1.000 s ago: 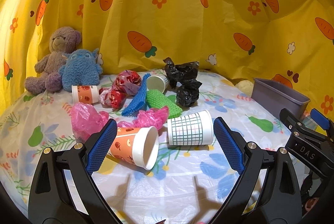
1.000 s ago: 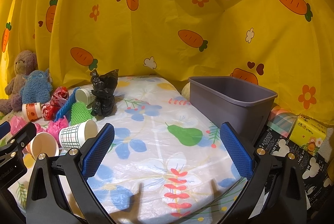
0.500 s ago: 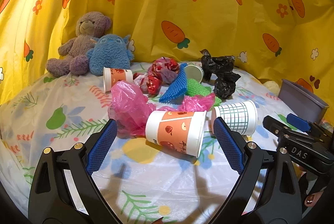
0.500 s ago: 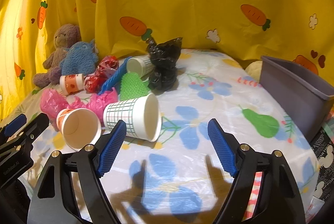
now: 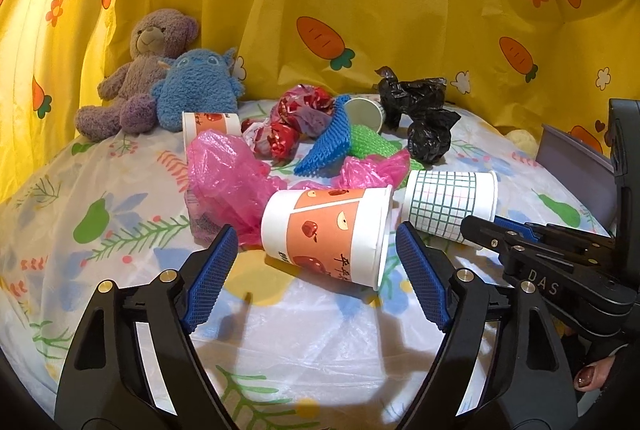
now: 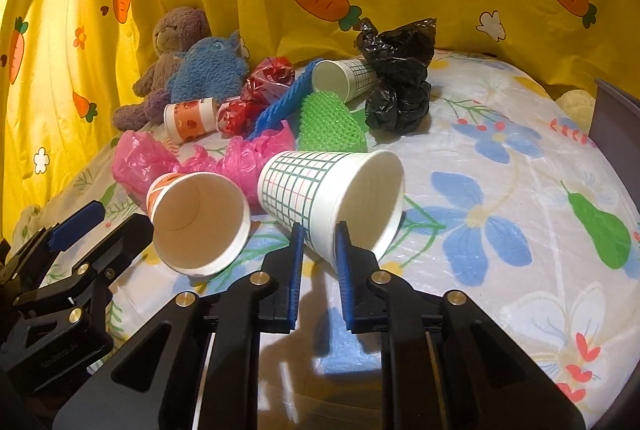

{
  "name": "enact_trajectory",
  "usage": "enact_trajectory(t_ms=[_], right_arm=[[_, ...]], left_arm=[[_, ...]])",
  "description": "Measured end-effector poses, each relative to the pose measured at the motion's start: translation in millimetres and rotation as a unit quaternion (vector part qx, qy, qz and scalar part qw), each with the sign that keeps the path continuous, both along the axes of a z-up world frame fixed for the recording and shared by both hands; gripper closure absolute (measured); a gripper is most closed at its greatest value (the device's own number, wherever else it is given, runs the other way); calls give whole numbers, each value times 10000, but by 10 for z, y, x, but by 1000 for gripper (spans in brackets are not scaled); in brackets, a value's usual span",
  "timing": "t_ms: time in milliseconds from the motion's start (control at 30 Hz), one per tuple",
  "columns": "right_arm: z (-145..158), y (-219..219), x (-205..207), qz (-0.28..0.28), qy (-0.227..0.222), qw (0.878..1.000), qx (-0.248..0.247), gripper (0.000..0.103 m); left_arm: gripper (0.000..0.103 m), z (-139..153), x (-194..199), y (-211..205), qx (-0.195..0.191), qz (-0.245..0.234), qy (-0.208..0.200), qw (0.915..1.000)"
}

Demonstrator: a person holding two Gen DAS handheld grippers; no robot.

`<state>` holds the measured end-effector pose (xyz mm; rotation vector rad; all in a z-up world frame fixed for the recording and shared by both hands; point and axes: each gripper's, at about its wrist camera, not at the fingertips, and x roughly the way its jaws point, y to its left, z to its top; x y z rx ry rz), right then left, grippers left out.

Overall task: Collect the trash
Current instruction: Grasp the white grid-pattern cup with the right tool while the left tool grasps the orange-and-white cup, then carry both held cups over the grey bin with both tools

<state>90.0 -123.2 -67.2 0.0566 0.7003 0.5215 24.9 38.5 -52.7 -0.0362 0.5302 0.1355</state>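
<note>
While the right gripper [image 6: 318, 250] closes its blue fingers [image 6: 297, 258] to a narrow gap on the lower rim of the green-grid cup [image 6: 320, 189], pinching the paper wall between them, the left gripper [image 5: 312, 276] is narrowing as well, though its fingers [image 5: 212, 270] stand wide on either side of the orange apple cup [image 5: 326, 230] without touching it. Both cups lie on their sides on the flowered sheet [image 6: 500, 189] of what looks like a bed, the orange one just beside the grid one at its 9 o'clock in the right wrist view. Behind them, toward 12 o'clock, sits the rest of the litter: pink plastic bags [image 5: 228, 181], blue mesh [image 5: 330, 141], green mesh [image 6: 330, 121], red foil wrappers [image 5: 296, 117], a black bag [image 6: 400, 77] and two more cups. The grey bin [image 6: 616, 117] stands at 3 o'clock, well apart. The step in hand seems to be a double pick-up. Next, the left fingers need to finish closing on the orange cup gently enough not to crush it, then both cups must be lifted and carried to the bin.
</note>
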Motion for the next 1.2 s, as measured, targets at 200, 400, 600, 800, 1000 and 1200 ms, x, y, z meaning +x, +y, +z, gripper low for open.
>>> enact_trajectory(t_ms=[200, 400, 600, 800, 1000, 1200], right_arm=[[13, -47, -110, 26, -151, 9999, 13, 99], [78, -155, -238, -104, -390, 9992, -62, 99], [132, -292, -313, -257, -440, 9987, 78, 99], [180, -406, -377, -372, -539, 9978, 116, 99], [280, -506, -430, -441, -708, 9964, 158, 99], [381, -588, -473, -509, -872, 9947, 167, 99]], left_arm=[[46, -96, 127, -4, -66, 21, 274, 9996], [75, -164, 189, 11, -162, 47, 448, 9989], [101, -175, 160, 44, -208, 99, 382, 9990], [101, -52, 47, 30, -262, 74, 108, 9996], [101, 188, -98, 88, -323, 220, -275, 9989], [101, 356, -104, 35, -393, 112, -410, 9983]])
